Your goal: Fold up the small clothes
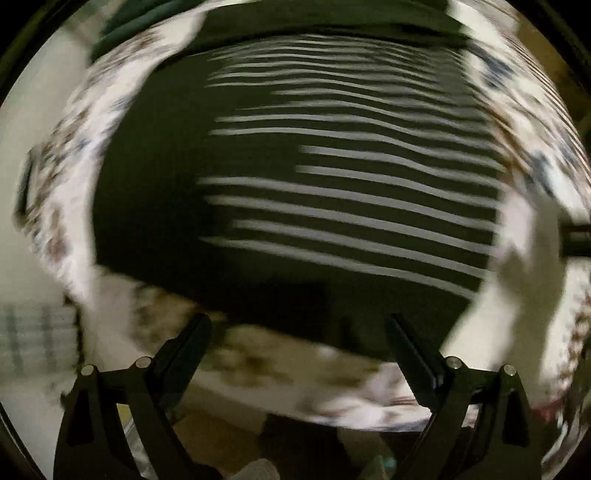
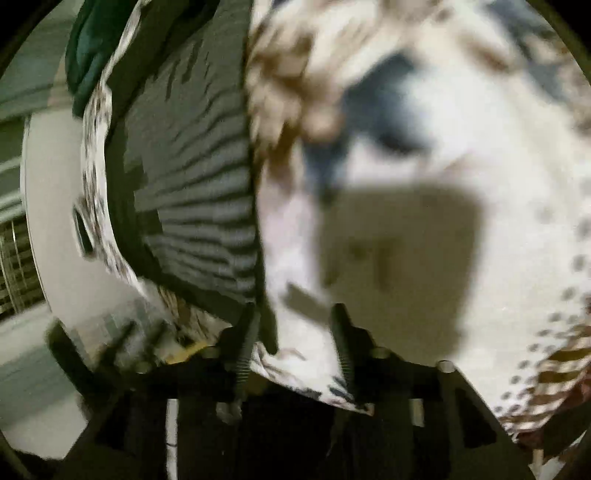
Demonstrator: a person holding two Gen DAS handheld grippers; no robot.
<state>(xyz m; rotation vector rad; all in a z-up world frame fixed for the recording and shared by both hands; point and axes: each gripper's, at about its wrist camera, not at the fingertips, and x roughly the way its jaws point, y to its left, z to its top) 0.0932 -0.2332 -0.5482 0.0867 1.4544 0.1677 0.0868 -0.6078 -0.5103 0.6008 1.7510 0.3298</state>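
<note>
A dark garment with white stripes [image 1: 332, 177] lies spread flat on a white patterned cloth [image 1: 66, 192]; both views are motion-blurred. My left gripper [image 1: 299, 328] is open and empty, hovering over the garment's near edge. In the right wrist view the striped garment [image 2: 192, 192] lies to the left. My right gripper [image 2: 295, 314] is open, its fingers [image 2: 341, 332] standing over the patterned cloth [image 2: 424, 258], whose edge runs between them. Nothing looks pinched.
A dark green cloth [image 2: 88, 48] lies at the far end beyond the striped garment, also in the left wrist view [image 1: 147, 22]. The round surface's white edge [image 2: 48, 221] drops off at the left. Floor shows below the near edge [image 1: 221, 443].
</note>
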